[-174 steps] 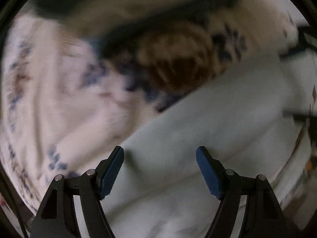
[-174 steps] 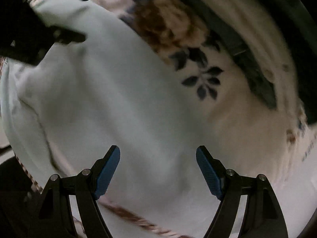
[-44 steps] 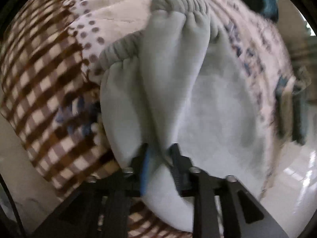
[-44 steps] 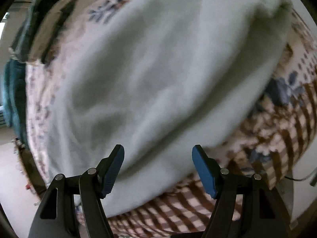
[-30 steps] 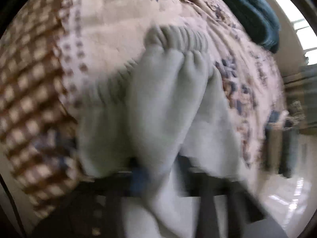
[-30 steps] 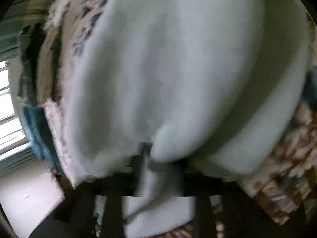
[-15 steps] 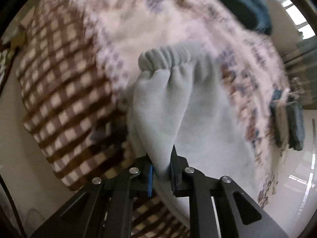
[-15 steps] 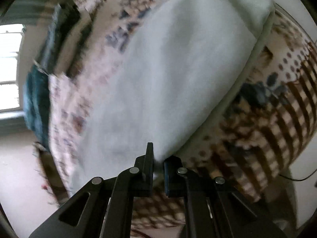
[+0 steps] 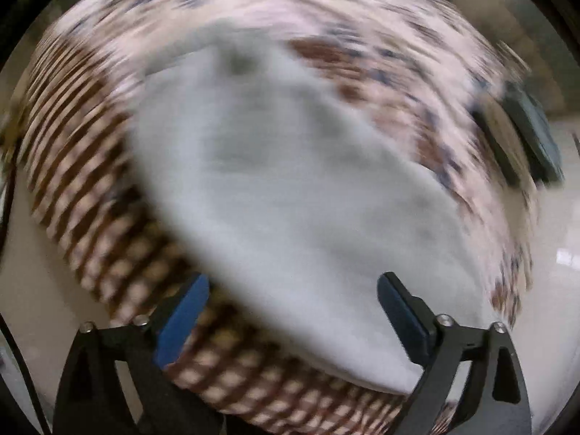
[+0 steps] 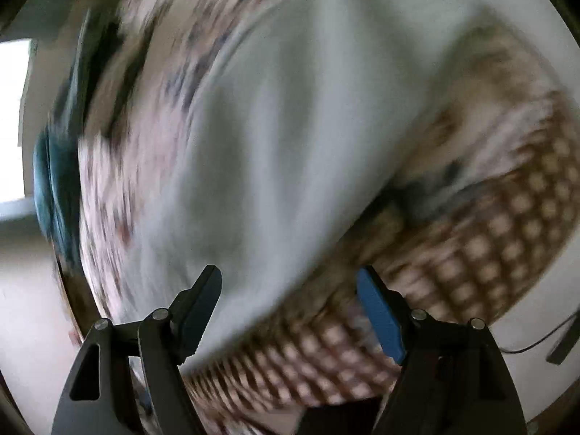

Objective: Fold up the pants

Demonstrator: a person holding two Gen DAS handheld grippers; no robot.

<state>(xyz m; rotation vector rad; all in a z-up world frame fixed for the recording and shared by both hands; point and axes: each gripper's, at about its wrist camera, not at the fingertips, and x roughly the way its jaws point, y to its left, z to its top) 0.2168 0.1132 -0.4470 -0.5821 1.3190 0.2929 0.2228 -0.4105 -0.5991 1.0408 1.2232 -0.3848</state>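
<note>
The pale grey pants (image 9: 290,188) lie folded on a bed cover (image 9: 83,166) with brown checks and flowers; both views are motion-blurred. My left gripper (image 9: 290,311) hovers above the pants' near edge, its jaws opening wide, with no cloth pinched between the blue pads (image 9: 181,319). In the right wrist view the pants (image 10: 282,137) spread up and to the right. My right gripper (image 10: 290,308) hangs over their lower edge, jaws opening, and nothing is caught between its fingers (image 10: 380,319).
A dark teal cloth (image 10: 54,195) lies at the bed's far side by a bright window. Dark flat things (image 9: 533,137) sit at the bed's right edge. Pale floor (image 9: 565,253) shows past the bed. A thin black cable (image 10: 536,340) runs at the lower right.
Half a second ago both grippers were shut on folds of the pants. Both have since let go and opened, lifting away, and the cloth has dropped flat onto the bed cover.
</note>
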